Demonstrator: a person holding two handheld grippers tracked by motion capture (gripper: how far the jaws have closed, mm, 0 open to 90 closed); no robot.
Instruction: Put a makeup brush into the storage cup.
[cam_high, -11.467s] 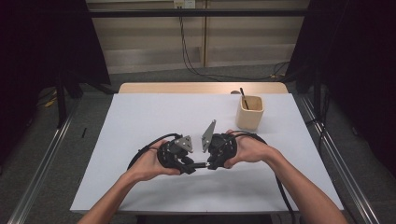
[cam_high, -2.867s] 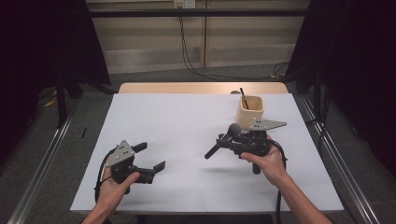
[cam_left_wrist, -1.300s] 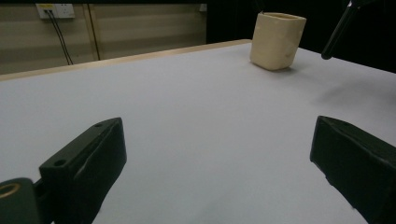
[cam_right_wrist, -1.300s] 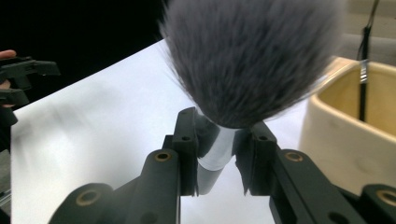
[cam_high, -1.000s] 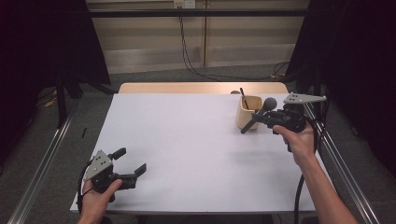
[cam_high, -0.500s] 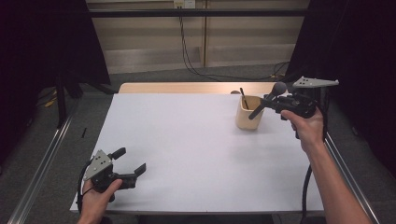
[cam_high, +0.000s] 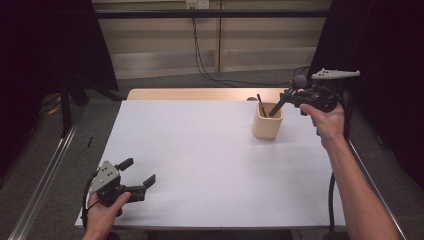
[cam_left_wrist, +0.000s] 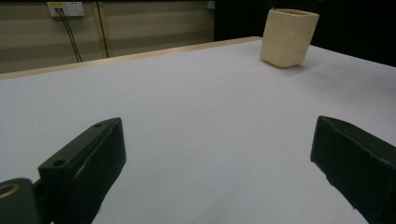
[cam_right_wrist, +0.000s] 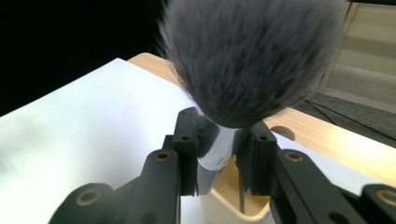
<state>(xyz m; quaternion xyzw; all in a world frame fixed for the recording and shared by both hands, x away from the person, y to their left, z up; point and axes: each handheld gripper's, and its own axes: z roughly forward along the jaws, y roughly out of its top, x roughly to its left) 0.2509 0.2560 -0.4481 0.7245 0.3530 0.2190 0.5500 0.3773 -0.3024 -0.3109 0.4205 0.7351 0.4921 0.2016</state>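
Right gripper (cam_high: 286, 98) at upper right of the high view, clamped on the silver ferrule of a makeup brush (cam_right_wrist: 219, 140) (grey bristles up, handle tilting down into the cup). Beige cup (cam_high: 267, 121) right of centre on the white table (cam_high: 200, 150), a thin dark stick inside. Left gripper (cam_high: 136, 172) at lower left, jaws wide apart, nothing between them, resting near the table's front edge.
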